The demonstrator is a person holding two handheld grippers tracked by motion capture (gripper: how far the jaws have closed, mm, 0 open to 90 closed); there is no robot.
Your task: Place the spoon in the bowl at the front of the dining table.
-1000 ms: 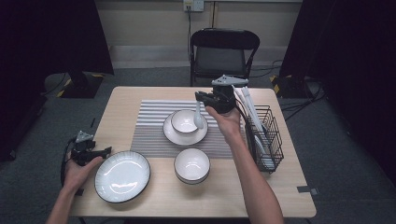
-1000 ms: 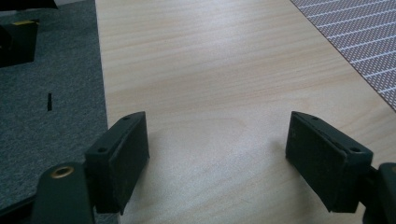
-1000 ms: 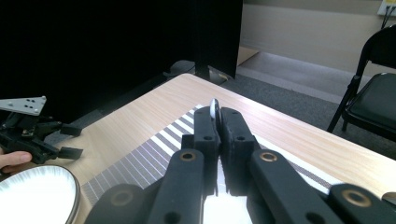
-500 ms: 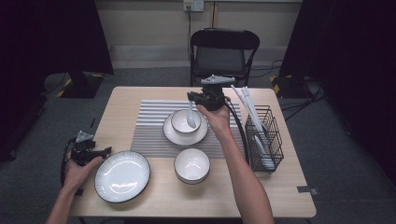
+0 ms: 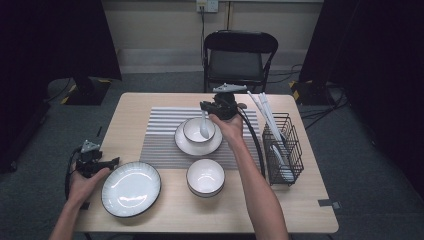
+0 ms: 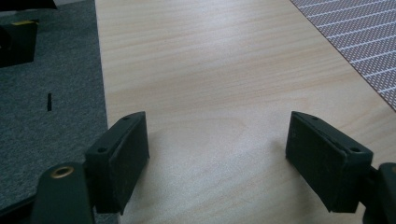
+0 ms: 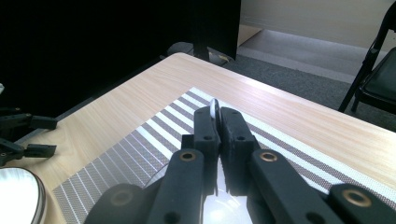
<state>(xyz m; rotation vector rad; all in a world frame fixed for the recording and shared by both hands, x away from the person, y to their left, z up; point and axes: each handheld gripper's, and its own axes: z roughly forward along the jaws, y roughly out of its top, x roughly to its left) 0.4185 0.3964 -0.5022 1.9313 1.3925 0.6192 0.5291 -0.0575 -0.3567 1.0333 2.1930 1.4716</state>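
Observation:
My right gripper hovers over the back of the striped mat, shut on the handle of a white spoon. The spoon hangs down with its scoop inside the small white bowl, which stands on a white saucer plate. In the right gripper view the jaws press on the thin white spoon handle. My left gripper rests at the table's left edge beside a large white plate. Its jaws stand wide open over bare wood with nothing between them.
A second white bowl sits in front of the mat. A black wire rack with white utensils stands at the right. A folding chair is behind the table. The right gripper's cable trails along the forearm.
My right gripper has come left and down with the spoon, from beside the rack to over the small bowl, and the scoop now dips into it. The left hand has kept still.

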